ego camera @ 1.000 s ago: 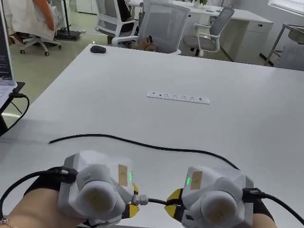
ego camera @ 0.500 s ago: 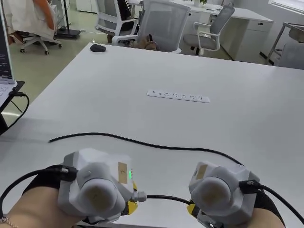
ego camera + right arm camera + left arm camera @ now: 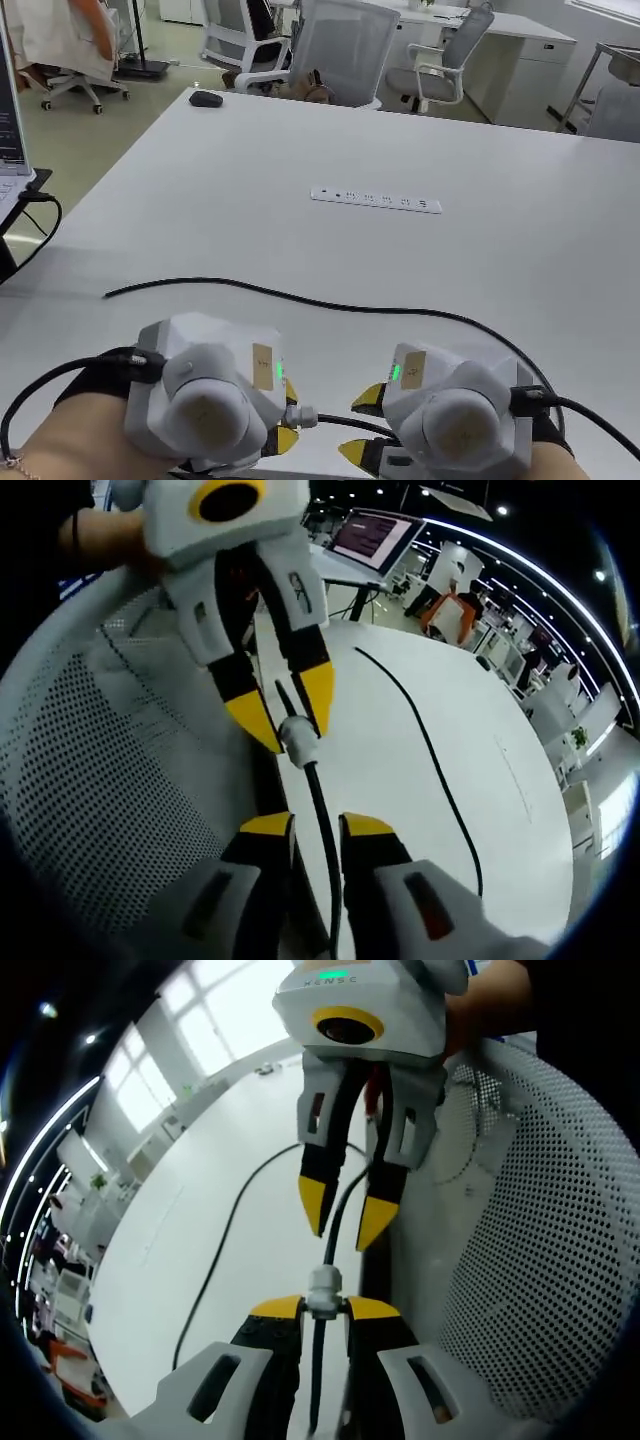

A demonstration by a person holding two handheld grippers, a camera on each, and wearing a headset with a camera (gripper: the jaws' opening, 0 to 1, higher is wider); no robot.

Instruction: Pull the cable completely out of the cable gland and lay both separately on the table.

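Observation:
A thin black cable [image 3: 330, 305] curves across the white table [image 3: 520, 250] and runs into a small white cable gland [image 3: 300, 414] at the near edge. My left gripper [image 3: 287, 416] is shut on that gland [image 3: 323, 1288], which sits between its yellow tips. My right gripper [image 3: 360, 425] faces it from the right, open, with its jaws on either side of the cable [image 3: 322, 810] and not touching it. The left gripper view shows the right gripper [image 3: 340, 1215] straddling the cable a short way beyond the gland. In the right gripper view the left gripper [image 3: 290, 715] holds the gland [image 3: 294, 738].
A white power strip [image 3: 374, 203] lies mid-table and a black mouse [image 3: 206, 101] sits at the far left corner. Office chairs [image 3: 345, 50] stand behind the table. A white mesh chair [image 3: 520, 1260] is close under the grippers.
Half a second ago the right gripper had drawn away to the right along the cable. It has since come back toward the gland with its jaws open. The left gripper has stayed put.

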